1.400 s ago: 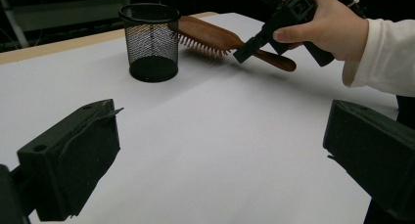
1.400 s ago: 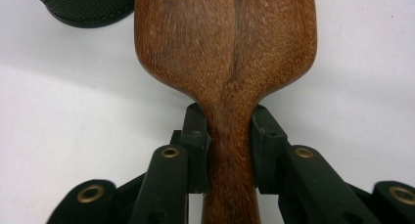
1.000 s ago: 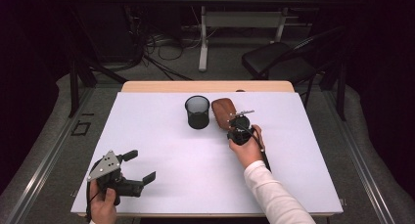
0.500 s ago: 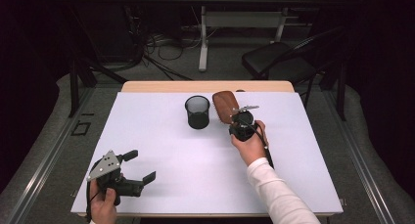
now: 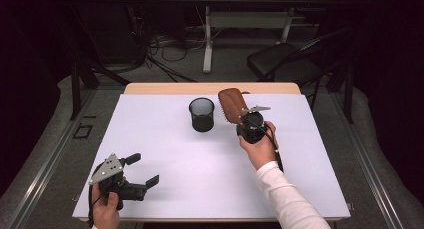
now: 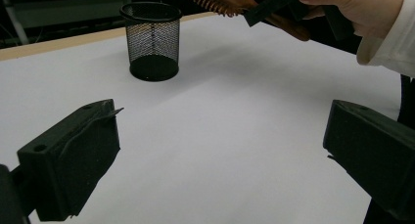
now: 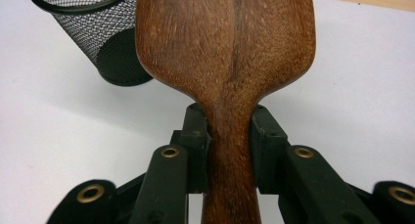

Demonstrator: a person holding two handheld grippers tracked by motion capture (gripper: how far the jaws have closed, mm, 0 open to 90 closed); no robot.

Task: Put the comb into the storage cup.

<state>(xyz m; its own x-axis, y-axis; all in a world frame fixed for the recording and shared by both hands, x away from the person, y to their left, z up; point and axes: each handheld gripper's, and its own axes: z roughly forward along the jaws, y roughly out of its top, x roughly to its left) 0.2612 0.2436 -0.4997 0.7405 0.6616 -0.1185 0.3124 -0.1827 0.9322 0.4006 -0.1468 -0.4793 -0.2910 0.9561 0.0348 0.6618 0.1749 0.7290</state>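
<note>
A brown wooden hairbrush (image 5: 231, 105) is held off the white table (image 5: 165, 139), just right of a black mesh cup (image 5: 202, 114). My right gripper (image 5: 245, 120) is shut on the brush's handle; in the right gripper view the jaws clamp the handle (image 7: 230, 145) with the paddle's wooden back (image 7: 225, 38) facing the camera and the mesh cup (image 7: 93, 33) at the upper left. My left gripper (image 5: 142, 170) is open at the table's near left corner, jaws wide apart with nothing between them. In the left gripper view I see the cup (image 6: 152, 40) and the brush's bristles (image 6: 210, 1) beyond.
A tan strip of tabletop (image 5: 210, 88) runs along the far edge. Beyond the table are a black chair (image 5: 285, 64), a desk frame (image 5: 207, 44) and floor cables (image 5: 160, 44). Bare white surface lies between the two grippers.
The right gripper with the hairbrush has shifted slightly away from me and upward, beside the cup. The left gripper has stayed put.
</note>
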